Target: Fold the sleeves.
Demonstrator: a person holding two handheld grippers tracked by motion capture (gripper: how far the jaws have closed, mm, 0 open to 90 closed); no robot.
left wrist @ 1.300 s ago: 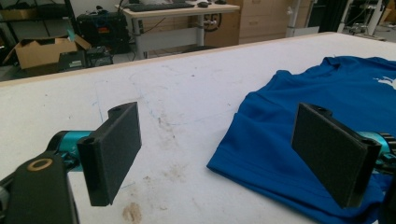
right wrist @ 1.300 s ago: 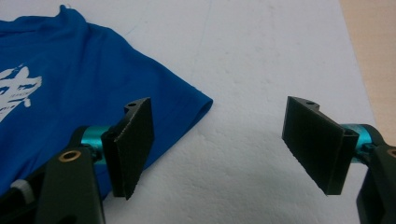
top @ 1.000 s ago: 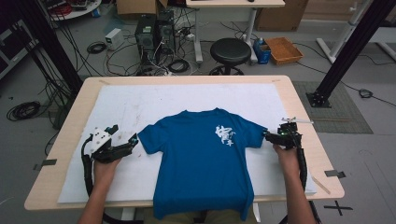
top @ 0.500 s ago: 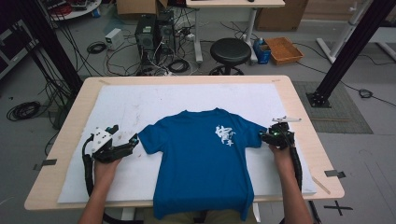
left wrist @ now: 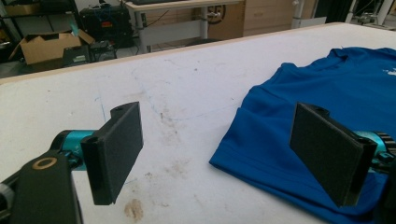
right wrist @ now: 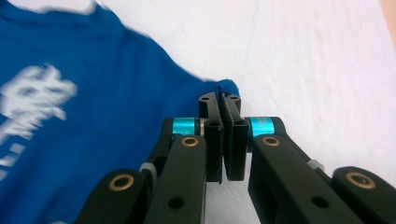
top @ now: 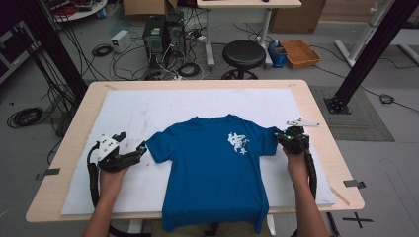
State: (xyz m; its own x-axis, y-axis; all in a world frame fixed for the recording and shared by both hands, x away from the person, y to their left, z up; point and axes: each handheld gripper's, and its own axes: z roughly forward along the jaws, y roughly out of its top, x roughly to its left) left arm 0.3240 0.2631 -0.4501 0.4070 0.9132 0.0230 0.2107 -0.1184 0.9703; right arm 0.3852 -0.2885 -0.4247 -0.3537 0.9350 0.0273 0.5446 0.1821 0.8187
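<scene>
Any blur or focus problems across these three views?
Right gripper view: the blue T-shirt and its white print are smeared by motion, while the right gripper looks sharp. Left gripper view: crisp throughout. High view: evenly lit, slightly soft, with dim corners.

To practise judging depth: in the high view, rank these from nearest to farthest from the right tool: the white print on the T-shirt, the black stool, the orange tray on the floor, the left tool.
1. White print: just left of the right tool, on the T-shirt's chest.
2. Black stool: beyond the table's far edge.
3. Orange tray: on the floor, right of the stool.
4. Left tool: at the shirt's opposite sleeve.

Stool and tray are too close to call.
</scene>
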